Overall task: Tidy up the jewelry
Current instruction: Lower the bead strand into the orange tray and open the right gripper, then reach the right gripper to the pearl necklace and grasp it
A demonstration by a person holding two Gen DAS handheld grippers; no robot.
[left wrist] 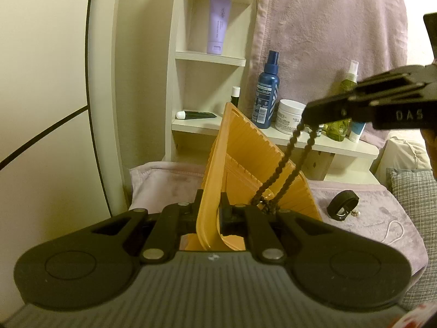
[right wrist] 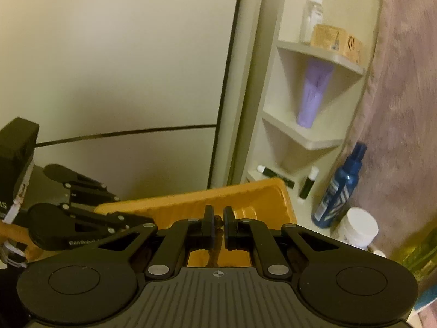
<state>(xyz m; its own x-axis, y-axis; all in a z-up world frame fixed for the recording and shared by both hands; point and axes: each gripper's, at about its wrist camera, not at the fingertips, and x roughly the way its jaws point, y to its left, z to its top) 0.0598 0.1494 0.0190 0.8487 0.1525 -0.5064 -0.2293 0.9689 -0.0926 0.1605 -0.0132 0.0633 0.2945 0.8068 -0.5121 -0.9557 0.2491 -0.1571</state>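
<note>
1. Necklace (left wrist: 284,161) hangs from the clenched right hand-held gripper (left wrist: 310,116), its lower end inside the orange tray (left wrist: 240,147).
2. Left hand-held gripper (left wrist: 209,207) clamps the tilted tray's rim.
3. Black ring (left wrist: 342,203) and thin chain (left wrist: 394,232) right of the tray remain unsorted.

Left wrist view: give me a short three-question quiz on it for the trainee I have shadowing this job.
1. True or false: the left tool grips the rim of the orange tray, which stands tilted up on edge.
2. What hangs from the right tool?
A. a white cord
B. a dark beaded chain
C. a black ring
3. Fill in: the black ring-shaped band lies on the ____ cloth, to the right of the tray.

Key: 1 true; 2 B; 3 mauve
</note>
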